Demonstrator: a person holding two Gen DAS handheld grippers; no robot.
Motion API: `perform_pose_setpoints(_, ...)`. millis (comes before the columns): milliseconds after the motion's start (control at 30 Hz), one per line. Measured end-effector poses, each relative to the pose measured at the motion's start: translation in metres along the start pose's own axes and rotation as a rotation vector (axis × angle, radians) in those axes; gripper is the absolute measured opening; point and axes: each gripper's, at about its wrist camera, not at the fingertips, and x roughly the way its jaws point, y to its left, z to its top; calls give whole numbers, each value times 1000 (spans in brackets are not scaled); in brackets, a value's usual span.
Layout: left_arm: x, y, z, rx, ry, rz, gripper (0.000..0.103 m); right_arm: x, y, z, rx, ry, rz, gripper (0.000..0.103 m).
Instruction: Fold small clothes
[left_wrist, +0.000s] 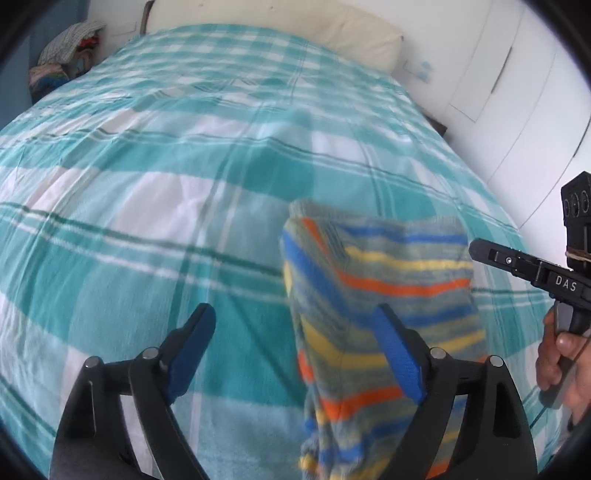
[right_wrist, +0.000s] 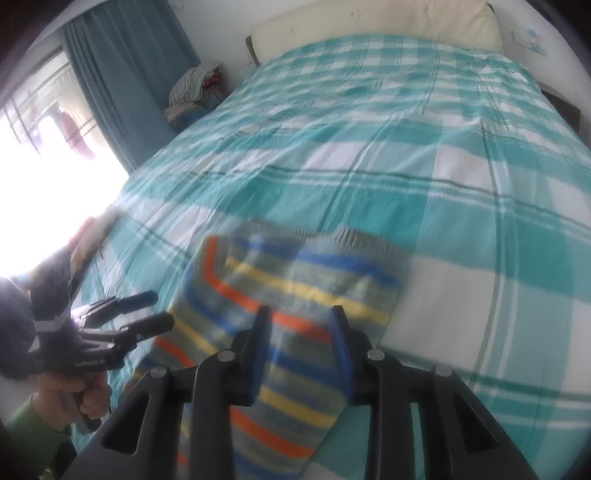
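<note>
A striped knit garment (left_wrist: 373, 314) — blue, yellow and orange bands on grey — lies on a bed (left_wrist: 166, 192) spread with a teal-and-white check cover, one side apparently turned over on itself. The left gripper (left_wrist: 295, 354) hovers over its left edge with fingers wide apart and holding nothing; the right gripper (right_wrist: 301, 354), fingers also parted, hangs above the near end. Both views are motion-blurred. Judged from here, a clean fold calls for pinching matching corners together, lifting evenly and laying edge to edge — uneven grips would skew the stripes.
</note>
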Motion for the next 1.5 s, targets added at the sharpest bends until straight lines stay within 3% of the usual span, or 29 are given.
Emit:
perform_pose_setpoints(100, 40, 7, 7, -20, 102, 76, 89, 34, -18, 11, 70, 64, -29, 33)
perform_pose_setpoints(167, 35, 10, 5, -26, 89, 61, 88, 60, -30, 0, 120, 144, -42, 33)
perform_pose_setpoints(233, 14, 10, 2, -4, 62, 46, 86, 48, -25, -7, 110, 90, -47, 33)
perform_pose_setpoints(400, -48, 9, -37, 29, 24, -94, 90, -19, 9, -41, 29, 17, 9, 34)
perform_pose_setpoints(467, -54, 2, -61, 79, 64, -71, 90, -36, 24, -67, -5, 41, 42, 34)
perform_pose_setpoints(567, -45, 2, -96, 135, 173, 43, 89, -41, 36, -117, -22, 119, 63, 35)
perform_pose_setpoints(633, -58, 8, -107, 153, 159, 33, 90, -39, 36, -149, -23, 193, 25, 35)
perform_pose_setpoints(700, -76, 11, -104, 150, 137, 27, 90, -55, 34, -167, -1, 172, 25, 36)
perform_pose_setpoints(767, -90, 12, -91, 141, 81, -29, 96, -73, 32, -166, 16, 112, 9, 55)
perform_pose_setpoints(800, -93, 11, -82, 134, 51, -57, 99, -80, 30, -161, 24, 66, 1, 75)
perform_pose_setpoints(833, -91, 9, -73, 130, 31, -78, 100, -85, 27, -152, 31, 16, -5, 85)
perform_pose_setpoints(900, -69, 5, -54, 127, 53, -112, 101, -81, 15, -131, 64, -39, 3, 86)
perform_pose_setpoints(967, -38, 2, -41, 111, 89, -99, 100, -59, -2, -112, 154, -30, 29, 86)
perform_pose_setpoints(1033, -9, 0, -33, 95, 126, -87, 99, -34, -18, -97, 254, -14, 80, 85)
perform_pose_setpoints(1133, 17, -7, -28, 69, 171, -132, 98, 7, -34, -84, 388, 1, 190, 80)
perform_pose_setpoints(1167, 20, -13, -28, 83, 165, -127, 82, 16, -34, -81, 404, -3, 198, 75)
perform_pose_setpoints(1200, 21, -20, -27, 110, 162, -129, 62, 22, -30, -78, 403, -11, 193, 54)
perform_pose_setpoints(1233, 22, -27, -26, 129, 174, -139, 23, 29, -25, -75, 396, 11, 198, 30)
perform_pose_setpoints(1333, 4, -32, -20, 120, 131, -125, 15, 20, 2, -64, 285, -15, 112, 24)
perform_pose_setpoints(1500, -54, -28, 2, 106, 8, -174, 14, -34, 43, -41, 130, -141, 137, 22)
